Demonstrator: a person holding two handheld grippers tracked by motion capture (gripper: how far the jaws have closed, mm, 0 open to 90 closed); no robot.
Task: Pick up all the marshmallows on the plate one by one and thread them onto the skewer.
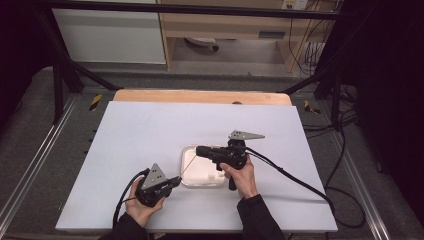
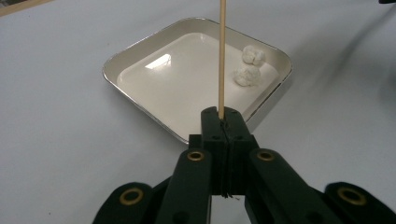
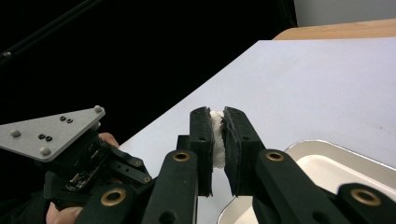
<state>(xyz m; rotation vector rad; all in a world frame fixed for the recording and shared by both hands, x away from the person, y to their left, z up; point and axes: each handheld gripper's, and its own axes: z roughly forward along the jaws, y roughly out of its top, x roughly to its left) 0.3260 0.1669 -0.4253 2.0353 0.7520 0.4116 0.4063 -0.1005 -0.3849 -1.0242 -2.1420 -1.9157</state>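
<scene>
My left gripper (image 2: 222, 122) is clamped fully shut on the butt of a thin, pale wooden skewer (image 2: 222, 56), which runs straight out over the shallow, square white tray with a metal rim (image 2: 140, 44). My right gripper (image 3: 218, 122) is closed down as far as its load allows on a soft white lump, marshmallow-like (image 3: 216, 135), squeezed between the black pads.

In the high view the tray (image 1: 186, 152) sits just past table centre toward five o'clock; the left gripper (image 1: 172, 181) lies at its seven o'clock corner, the right gripper (image 1: 200, 150) above its twelve o'clock edge, with the skewer (image 1: 188, 164) slanting up between them.

As I judge it, the job is threading lumps onto the stick. One is picked up and close to the tip, but nothing is yet visibly on the skewer. Two more white lumps (image 2: 249, 65) wait in the tray's far corner, about one o'clock in the left gripper view.
</scene>
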